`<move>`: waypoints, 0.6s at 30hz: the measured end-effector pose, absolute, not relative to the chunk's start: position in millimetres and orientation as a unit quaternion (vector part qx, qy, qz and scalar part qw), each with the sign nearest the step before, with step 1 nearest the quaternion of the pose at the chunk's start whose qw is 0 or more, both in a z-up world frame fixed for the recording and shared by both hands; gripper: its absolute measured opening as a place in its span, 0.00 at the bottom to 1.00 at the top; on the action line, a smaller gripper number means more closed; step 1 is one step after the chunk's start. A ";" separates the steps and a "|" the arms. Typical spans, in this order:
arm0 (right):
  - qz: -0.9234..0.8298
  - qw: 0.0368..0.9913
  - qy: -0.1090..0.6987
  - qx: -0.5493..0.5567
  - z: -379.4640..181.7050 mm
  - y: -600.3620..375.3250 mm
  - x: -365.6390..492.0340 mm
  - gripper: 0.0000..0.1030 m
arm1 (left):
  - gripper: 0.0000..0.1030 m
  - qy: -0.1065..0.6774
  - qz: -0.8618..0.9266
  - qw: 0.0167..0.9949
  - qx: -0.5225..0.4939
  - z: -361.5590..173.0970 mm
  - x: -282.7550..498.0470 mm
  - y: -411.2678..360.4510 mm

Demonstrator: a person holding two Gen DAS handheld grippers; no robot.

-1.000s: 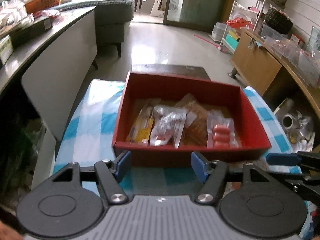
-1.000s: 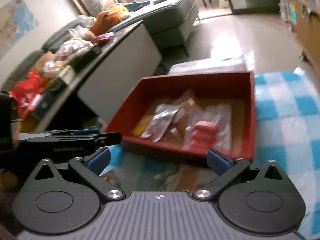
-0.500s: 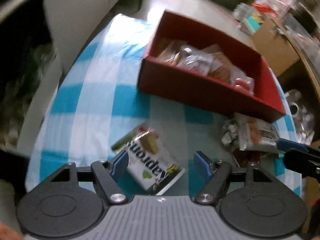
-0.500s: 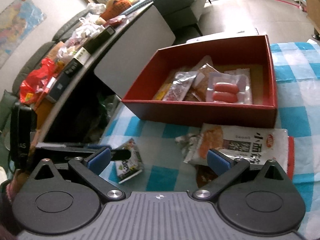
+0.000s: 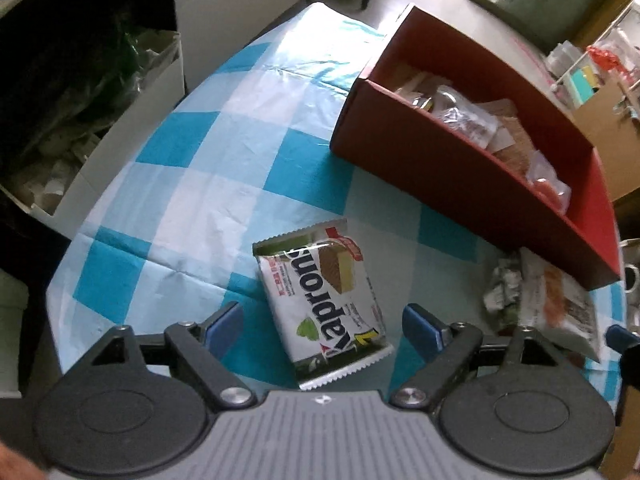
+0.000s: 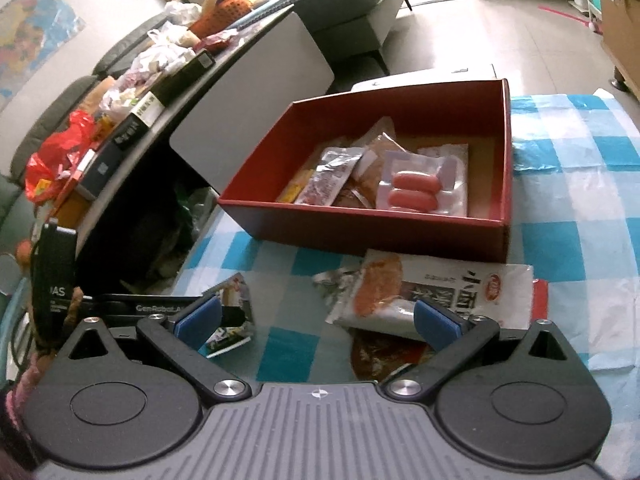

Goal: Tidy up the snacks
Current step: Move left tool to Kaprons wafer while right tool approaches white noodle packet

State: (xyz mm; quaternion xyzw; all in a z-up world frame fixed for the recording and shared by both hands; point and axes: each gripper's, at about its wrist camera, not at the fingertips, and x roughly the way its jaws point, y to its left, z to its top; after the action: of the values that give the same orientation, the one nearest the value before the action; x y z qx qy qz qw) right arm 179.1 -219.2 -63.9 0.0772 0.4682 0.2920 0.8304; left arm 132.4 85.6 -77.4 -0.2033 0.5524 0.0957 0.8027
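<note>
While spread, left fingers flank wafer packet.

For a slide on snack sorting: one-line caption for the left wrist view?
Open left gripper hovers over a wafer packet on the checked tablecloth, red box of snacks beyond.

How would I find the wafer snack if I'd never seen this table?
Start at the red box on the blue checked tablecloth. In front of it, alone, lies the wafer packet, between the left claw's fingers. Only it is white and green with a wafer picture.
</note>
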 end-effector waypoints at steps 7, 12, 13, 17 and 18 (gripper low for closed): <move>0.256 0.838 0.476 0.080 -70.4 -237.2 194.6 1.00 | 0.60 0.552 0.071 0.820 -0.134 -77.7 137.7 56.2; 0.226 0.838 0.494 0.057 -86.8 -241.0 207.5 1.00 | 0.54 0.553 0.033 0.823 -0.123 -75.0 128.1 55.8; 0.221 0.840 0.492 0.057 -89.3 -241.1 210.6 1.00 | 0.54 0.554 0.027 0.823 -0.122 -74.6 126.9 55.8; 0.227 0.832 0.500 0.073 -97.2 -240.8 217.3 1.00 | 0.54 0.558 0.010 0.820 -0.128 -72.9 122.7 56.9; 0.235 0.829 0.502 0.074 -97.8 -238.8 216.4 1.00 | 0.54 0.559 0.009 0.819 -0.128 -72.9 123.1 57.1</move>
State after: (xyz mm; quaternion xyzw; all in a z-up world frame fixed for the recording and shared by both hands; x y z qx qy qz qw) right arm 216.4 -238.8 -97.8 0.0743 0.5023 0.2351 0.8288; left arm 123.1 57.1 -72.9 -0.1282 0.5593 0.0093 0.8189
